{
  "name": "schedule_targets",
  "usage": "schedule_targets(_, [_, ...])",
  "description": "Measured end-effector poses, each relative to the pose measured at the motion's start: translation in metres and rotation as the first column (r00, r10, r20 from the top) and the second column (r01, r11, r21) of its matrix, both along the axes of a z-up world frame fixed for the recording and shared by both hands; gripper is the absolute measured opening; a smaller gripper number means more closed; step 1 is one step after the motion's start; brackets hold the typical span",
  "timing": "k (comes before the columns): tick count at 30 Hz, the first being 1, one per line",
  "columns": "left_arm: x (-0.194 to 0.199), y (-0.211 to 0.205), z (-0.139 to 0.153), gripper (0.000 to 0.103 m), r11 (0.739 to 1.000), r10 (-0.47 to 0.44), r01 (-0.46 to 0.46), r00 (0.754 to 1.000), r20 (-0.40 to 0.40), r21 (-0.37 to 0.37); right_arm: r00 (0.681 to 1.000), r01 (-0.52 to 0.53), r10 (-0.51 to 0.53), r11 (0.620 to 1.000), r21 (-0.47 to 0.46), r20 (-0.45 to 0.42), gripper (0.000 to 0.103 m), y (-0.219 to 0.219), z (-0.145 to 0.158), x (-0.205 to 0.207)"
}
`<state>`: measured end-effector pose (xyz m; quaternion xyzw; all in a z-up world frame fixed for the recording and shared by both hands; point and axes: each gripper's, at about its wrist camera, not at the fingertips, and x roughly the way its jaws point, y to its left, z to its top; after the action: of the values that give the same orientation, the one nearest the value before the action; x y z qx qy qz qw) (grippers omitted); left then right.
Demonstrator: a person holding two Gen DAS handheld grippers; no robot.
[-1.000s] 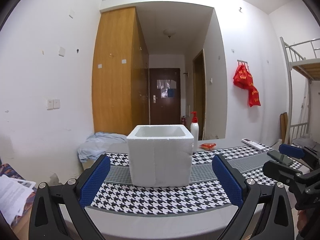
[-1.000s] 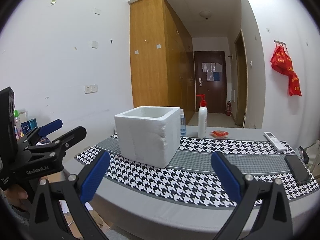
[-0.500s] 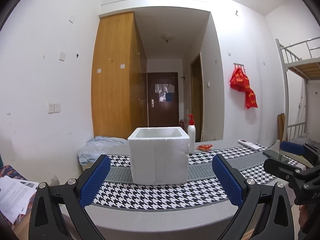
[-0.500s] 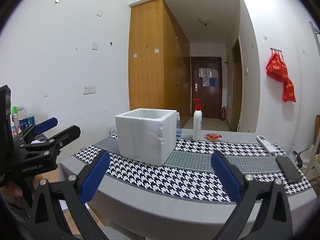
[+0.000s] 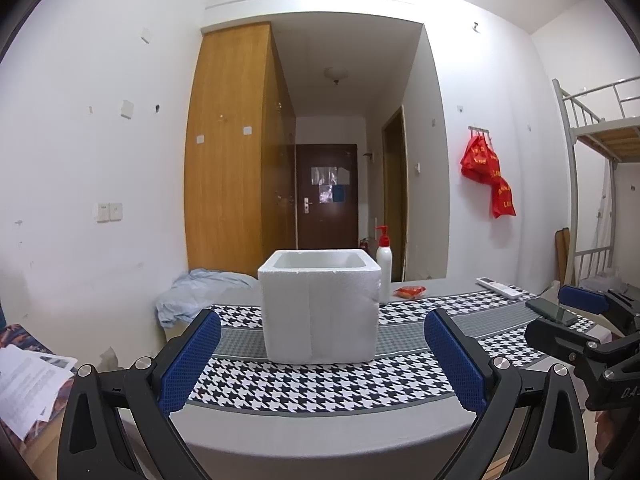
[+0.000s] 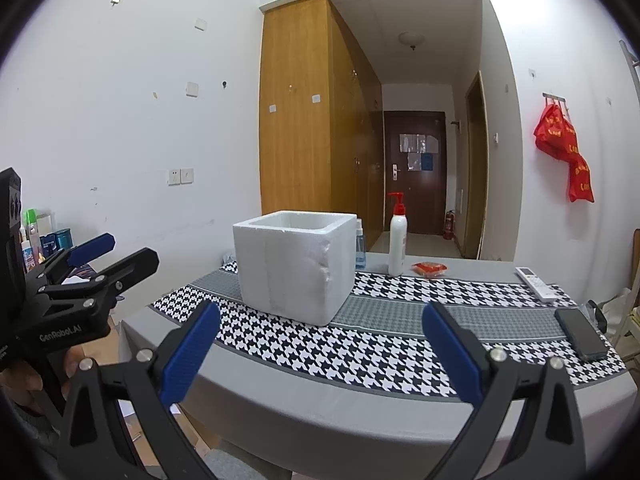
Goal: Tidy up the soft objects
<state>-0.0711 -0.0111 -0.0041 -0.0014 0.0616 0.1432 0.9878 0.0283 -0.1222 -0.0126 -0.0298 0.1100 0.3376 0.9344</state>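
Observation:
A white foam box [image 5: 320,304] stands open-topped on the houndstooth cloth of the table [image 5: 328,388]; it also shows in the right wrist view [image 6: 294,264]. Its inside is hidden. My left gripper [image 5: 320,364] is open and empty, held off the table's near edge, facing the box. My right gripper [image 6: 320,356] is open and empty, off the near edge to the right. Each gripper shows in the other's view: the right one [image 5: 568,320] and the left one [image 6: 108,258]. A small red packet [image 5: 410,291] lies behind the box. A pale blue cloth [image 5: 196,290] lies heaped at the table's far left.
A white pump bottle [image 6: 397,246] and a small blue bottle [image 6: 360,250] stand behind the box. A remote [image 6: 536,283] and a dark phone [image 6: 580,334] lie at the right. Papers [image 5: 28,376] lie low left. A bunk bed [image 5: 600,152] stands at right.
Both grippers have drawn back and sunk a little: the box looks smaller and the table's near edge shows more. Both stay open and empty.

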Motion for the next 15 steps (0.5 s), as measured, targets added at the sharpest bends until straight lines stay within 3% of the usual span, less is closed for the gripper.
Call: schedule_targets(15, [-0.0005,0.0003,-0.0053,0.102,1.0,0.002,-0.001,1.0,-0.027,0.005,1.0,0.002,-0.002,1.0,-0.007,-0.005,0.102,0.002,-0.002,-0.0016])
